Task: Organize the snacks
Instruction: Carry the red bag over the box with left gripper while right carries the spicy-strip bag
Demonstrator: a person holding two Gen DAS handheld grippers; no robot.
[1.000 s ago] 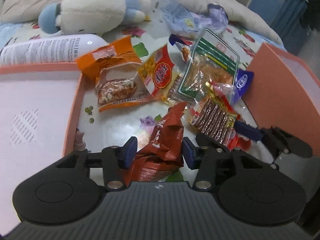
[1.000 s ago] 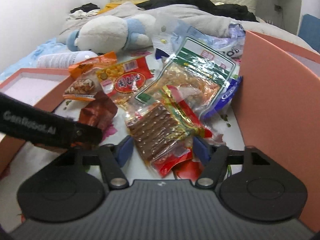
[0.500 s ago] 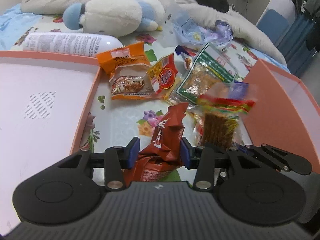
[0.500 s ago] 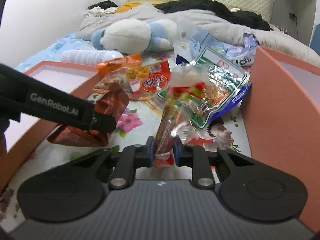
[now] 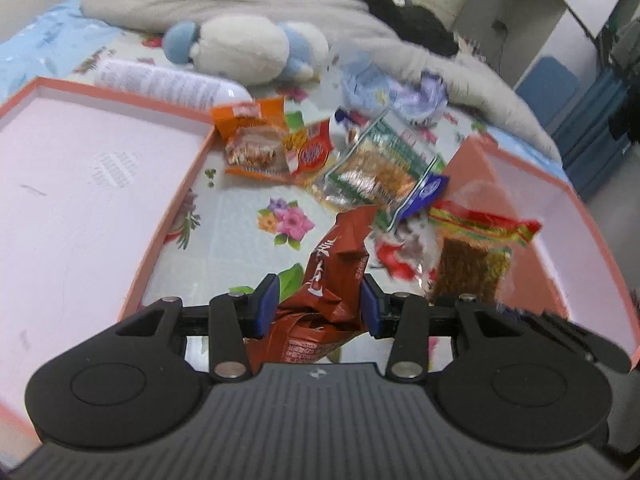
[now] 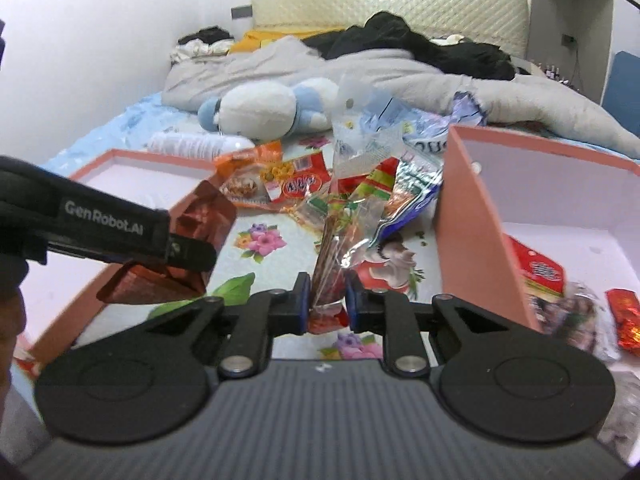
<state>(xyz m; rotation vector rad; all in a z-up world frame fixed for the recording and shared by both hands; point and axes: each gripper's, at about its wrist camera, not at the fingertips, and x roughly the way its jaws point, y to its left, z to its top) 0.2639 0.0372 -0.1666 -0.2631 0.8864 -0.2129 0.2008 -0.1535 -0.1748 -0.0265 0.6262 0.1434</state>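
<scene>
Left gripper (image 5: 318, 310): clamped on reddish-brown snack packet (image 5: 332, 276), lifted clear of floral bedsheet (image 5: 240, 240).
Right gripper (image 6: 327, 300): pinched narrow on clear packet of brown strips (image 6: 340, 232), held upright above the sheet; jaws just closed onto it.
Left tray (image 5: 80, 200): salmon-rimmed, pale inside, beside left gripper.
Right tray (image 6: 472, 216): salmon wall just right of the held packet; red-wrapped snacks (image 6: 540, 272) lying inside.
Remaining pile (image 5: 320, 156): orange, red-yellow and green-edged packets between the trays, on the sheet.
Beyond pile: white printed bottle (image 5: 168, 80), blue-and-white plush toy (image 5: 244, 48), grey blanket (image 6: 400, 68).
</scene>
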